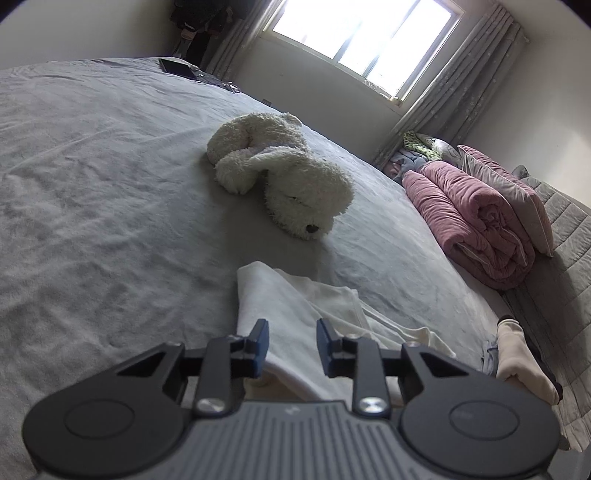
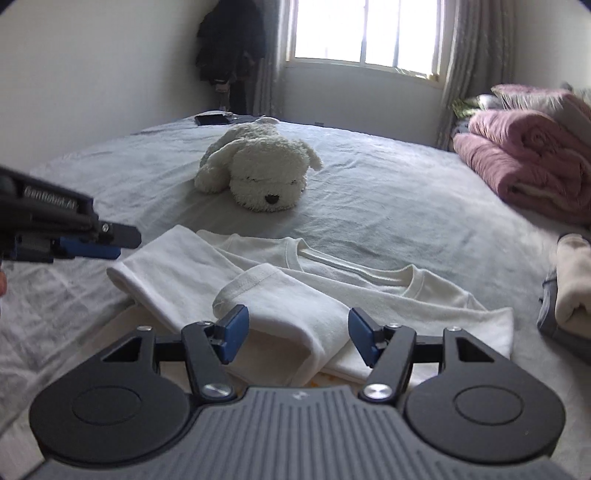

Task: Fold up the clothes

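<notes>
**Both grippers free above the shirt**

Right gripper (image 2: 295, 338) hovers with jaws apart, nothing pinched, over the white T-shirt (image 2: 332, 284) lying half-folded on the grey bed (image 2: 406, 192). Left gripper (image 1: 291, 347) hangs released too. Plush dog (image 2: 258, 173) lies beyond the shirt.

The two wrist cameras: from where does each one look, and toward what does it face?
Left wrist: sits behind the open left gripper, above the white T-shirt, facing the plush dog.
Right wrist: sits behind the open right gripper, over the shirt, facing the window; the left gripper shows at its left edge.
Shared: shirt, dog, pink quilt, window.
</notes>
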`<act>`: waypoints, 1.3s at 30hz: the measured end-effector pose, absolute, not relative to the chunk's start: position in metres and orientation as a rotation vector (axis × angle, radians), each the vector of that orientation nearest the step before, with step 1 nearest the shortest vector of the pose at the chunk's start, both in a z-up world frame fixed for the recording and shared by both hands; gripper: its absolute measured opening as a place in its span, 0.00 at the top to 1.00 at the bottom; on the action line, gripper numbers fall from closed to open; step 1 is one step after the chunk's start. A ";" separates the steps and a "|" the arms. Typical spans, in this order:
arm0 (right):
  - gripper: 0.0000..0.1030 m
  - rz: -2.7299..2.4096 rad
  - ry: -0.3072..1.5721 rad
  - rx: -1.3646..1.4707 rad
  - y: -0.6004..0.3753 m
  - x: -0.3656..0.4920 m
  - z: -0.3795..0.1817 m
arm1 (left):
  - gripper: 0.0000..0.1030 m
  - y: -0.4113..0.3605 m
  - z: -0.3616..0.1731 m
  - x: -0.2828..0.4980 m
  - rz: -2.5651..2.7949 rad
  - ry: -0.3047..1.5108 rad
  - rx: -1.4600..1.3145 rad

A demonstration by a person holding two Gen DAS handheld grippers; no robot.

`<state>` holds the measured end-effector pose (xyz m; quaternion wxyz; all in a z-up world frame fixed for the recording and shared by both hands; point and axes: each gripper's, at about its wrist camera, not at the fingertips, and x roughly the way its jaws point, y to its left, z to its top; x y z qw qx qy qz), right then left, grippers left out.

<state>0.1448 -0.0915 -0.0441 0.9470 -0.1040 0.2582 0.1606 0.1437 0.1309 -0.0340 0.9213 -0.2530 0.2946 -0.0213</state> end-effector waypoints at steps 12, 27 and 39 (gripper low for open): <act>0.64 0.227 0.353 -0.830 -0.033 0.132 -0.105 | 0.81 0.136 -0.053 0.151 -0.081 0.644 -0.529; 0.96 0.049 0.234 -0.326 -0.129 0.166 -0.012 | 0.93 0.150 -0.048 0.157 -0.056 0.503 -0.610; 0.96 0.074 0.312 0.046 -0.191 0.168 -0.023 | 0.95 0.118 -0.067 0.171 -0.150 0.585 -0.451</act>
